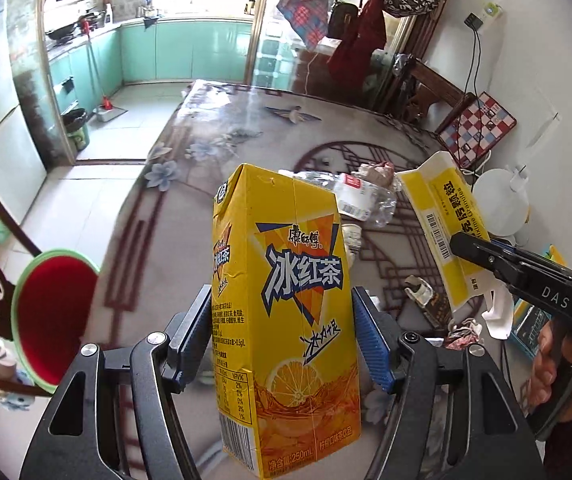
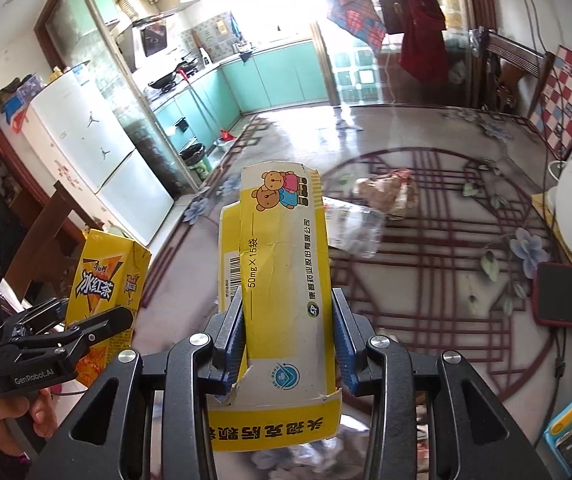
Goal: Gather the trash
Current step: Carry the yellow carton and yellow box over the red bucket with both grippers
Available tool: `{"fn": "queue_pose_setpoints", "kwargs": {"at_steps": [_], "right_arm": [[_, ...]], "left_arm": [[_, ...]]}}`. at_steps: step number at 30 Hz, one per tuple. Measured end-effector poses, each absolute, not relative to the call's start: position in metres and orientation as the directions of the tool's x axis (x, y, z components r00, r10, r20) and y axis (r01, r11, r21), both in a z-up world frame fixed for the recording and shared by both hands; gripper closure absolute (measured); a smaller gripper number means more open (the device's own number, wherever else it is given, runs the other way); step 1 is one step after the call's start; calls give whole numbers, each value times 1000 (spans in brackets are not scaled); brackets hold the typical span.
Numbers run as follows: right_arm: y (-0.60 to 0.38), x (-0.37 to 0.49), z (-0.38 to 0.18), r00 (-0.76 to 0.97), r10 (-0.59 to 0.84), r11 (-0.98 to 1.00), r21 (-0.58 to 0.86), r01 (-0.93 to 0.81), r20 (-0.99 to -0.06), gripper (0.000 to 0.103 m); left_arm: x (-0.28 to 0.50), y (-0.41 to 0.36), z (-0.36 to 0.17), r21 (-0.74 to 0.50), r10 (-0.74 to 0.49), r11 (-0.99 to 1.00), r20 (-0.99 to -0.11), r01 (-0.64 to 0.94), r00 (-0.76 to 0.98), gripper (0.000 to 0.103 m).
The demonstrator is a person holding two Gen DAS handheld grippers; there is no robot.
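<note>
Patterned glossy bench [image 2: 446, 280] below, leftover litter mid-bench. Left gripper [image 1: 282, 332] jaws clamp upright yellow iced-tea carton [image 1: 286, 320]; right gripper [image 2: 288, 336] jaws clamp flattened yellow medicine box [image 2: 282, 280], long axis pointing forward.

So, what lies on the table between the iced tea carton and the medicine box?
In the left wrist view, a crushed clear plastic bottle shows between the iced tea carton and the medicine box, lying on the table behind them.

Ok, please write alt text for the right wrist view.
The right gripper clamps a flattened yellow medicine box above a patterned table. At left, the left gripper holds a yellow tea carton.
</note>
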State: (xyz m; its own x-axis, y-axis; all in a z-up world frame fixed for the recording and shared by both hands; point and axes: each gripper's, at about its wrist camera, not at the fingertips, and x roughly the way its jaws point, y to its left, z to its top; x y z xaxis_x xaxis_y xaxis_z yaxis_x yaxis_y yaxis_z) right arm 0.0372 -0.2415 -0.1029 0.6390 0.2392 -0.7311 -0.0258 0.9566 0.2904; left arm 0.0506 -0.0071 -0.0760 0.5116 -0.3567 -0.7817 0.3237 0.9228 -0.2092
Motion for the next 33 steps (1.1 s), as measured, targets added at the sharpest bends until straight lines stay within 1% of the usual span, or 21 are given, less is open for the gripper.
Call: {"fn": "queue_pose_setpoints", "kwargs": {"at_steps": [17,26,33], "right_arm": [[-118,69,-102,618,251,961,268,-67,-745,66],[-38,89,-109,582,291,955,263,-135,-759,66],[18,106,-119,546,325,946,267,-185,-772,66]], "left_arm": [[76,95,-87,-225,-351,929,-783,293,513,38],[90,162,-104,-219,-298,953,-799,209,522,38],[101,212,-123,-199,-232,973,-831,121,505,38]]}}
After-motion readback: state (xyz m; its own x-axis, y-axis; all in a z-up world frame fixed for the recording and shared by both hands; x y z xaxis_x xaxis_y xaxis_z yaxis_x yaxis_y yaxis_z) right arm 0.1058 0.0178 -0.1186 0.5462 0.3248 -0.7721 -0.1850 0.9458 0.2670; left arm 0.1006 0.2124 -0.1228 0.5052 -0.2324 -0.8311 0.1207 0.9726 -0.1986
